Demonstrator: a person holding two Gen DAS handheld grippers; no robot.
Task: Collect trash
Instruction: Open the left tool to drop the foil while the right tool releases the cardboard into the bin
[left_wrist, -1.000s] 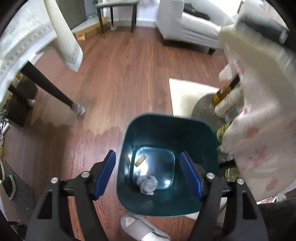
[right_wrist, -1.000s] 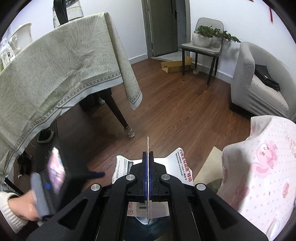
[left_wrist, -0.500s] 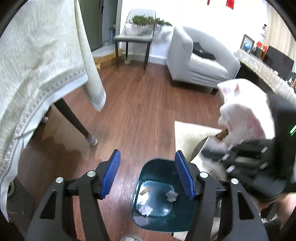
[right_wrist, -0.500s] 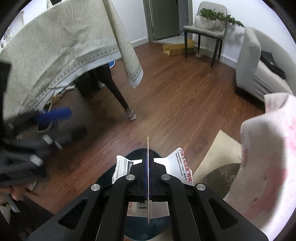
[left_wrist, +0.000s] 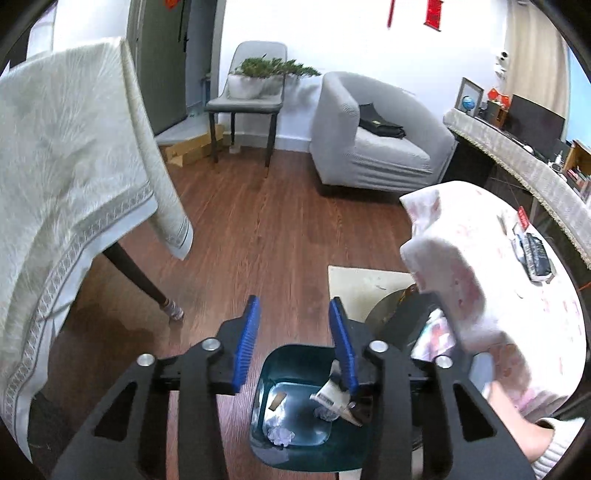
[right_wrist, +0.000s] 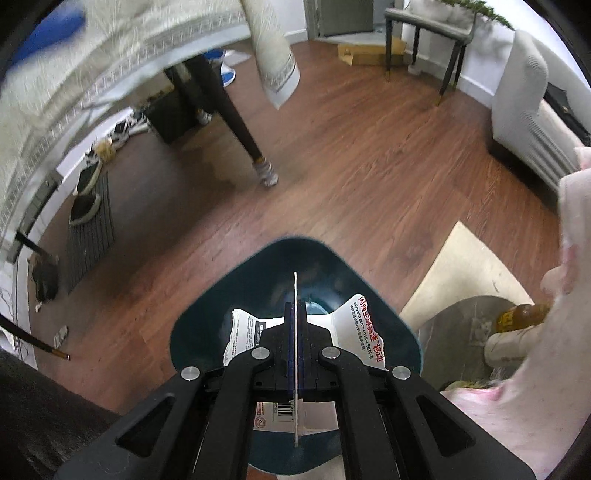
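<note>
Right gripper (right_wrist: 295, 354) pinching a torn packaging card (right_wrist: 364, 332) over the teal bin (right_wrist: 207, 314), left gripper (left_wrist: 295, 345) jaws closing on nothing, crumpled paper (left_wrist: 280, 435) inside

I note a brown wood-plank floor (left_wrist: 258, 236), white walls, a grey armchair (left_wrist: 373, 147), a grey chair (left_wrist: 247, 99) bearing a planter (left_wrist: 255, 79), and a cloth-draped table (left_wrist: 70, 177).

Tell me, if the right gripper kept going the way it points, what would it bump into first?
Probably the inside of the dark green bin: the right gripper, shut on a torn paper packet, points down into its open mouth.
</note>
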